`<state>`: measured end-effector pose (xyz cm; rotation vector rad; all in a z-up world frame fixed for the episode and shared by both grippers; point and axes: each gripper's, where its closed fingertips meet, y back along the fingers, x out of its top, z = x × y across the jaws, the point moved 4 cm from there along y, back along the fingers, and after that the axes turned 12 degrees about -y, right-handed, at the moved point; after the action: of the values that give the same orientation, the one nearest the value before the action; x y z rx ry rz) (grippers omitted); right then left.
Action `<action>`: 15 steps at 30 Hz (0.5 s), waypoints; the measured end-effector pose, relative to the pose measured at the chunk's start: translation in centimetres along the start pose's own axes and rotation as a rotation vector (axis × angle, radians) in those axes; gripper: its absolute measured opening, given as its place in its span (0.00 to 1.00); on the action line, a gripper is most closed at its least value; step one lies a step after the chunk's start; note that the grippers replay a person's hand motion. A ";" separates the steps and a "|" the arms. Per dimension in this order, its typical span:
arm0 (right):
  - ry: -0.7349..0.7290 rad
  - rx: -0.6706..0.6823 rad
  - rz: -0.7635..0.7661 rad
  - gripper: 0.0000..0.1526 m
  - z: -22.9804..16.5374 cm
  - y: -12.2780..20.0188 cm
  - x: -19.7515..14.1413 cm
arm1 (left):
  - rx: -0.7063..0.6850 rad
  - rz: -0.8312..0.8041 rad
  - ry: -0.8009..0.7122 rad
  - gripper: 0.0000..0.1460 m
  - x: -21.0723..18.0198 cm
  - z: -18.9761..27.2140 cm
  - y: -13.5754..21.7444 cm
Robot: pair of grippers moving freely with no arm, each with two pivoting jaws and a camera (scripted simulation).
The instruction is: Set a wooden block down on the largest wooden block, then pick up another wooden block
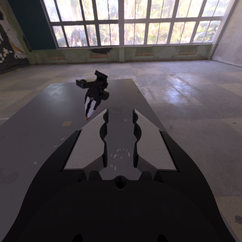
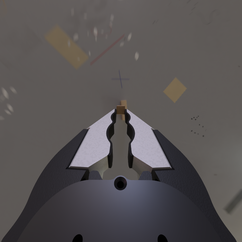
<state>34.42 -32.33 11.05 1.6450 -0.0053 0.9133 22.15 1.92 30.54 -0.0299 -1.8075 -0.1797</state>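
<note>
Two grippers: one in each wrist view, both above a grey table [image 1: 39, 104].
Right gripper [image 2: 120, 111]: jaws clamped on a small brown wooden block [image 2: 120, 109], pinched at the very tips, centre of the right wrist view; it points down at the tabletop.
Same gripper from afar: in the left wrist view the right gripper [image 1: 87, 117] hangs tilted, upper middle of the frame, with a speck of brown wood at its tips.
Left gripper [image 1: 120, 111]: jaws apart, nothing between them; only bare table shows in the gap.
Paler block [image 2: 123, 104]: a light wooden piece sits just behind and below the held block, partly hidden by the right finger; whether it is the largest block cannot be told, nor whether the two touch.
Table marks: flat yellow patches [image 2: 174, 90] upper left and right of the right wrist view, plus a thin blue cross [image 2: 120, 79]; these look painted, not blocks.
Handling, as a judgement: the block looks stiff, light and hard, with flat faces that suit a pad grip; a tip-only hold could let it pivot.
Where to hold: opposite flat sides, centred, deeper between the pads if regrasped.
Task stage: likely setting down, not yet released.
</note>
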 end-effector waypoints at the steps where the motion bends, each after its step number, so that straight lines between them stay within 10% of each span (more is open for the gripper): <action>1: 0.079 -0.014 -0.089 0.08 0.1 -0.8 -0.3 | 0.003 0.002 -0.006 0.25 0.1 0.0 0.2; 5: 0.268 -0.007 -0.230 0.08 0.4 -3.1 -1.1 | 0.019 0.049 -0.017 0.25 0.9 -0.2 1.2; 15: 0.159 0.031 -0.125 0.08 1.5 -4.6 -0.8 | 0.036 0.034 -0.031 0.24 0.9 -0.2 1.5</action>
<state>36.80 -32.52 6.78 1.5787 0.2193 0.9492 22.32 3.31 31.57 -0.0387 -1.8396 -0.1230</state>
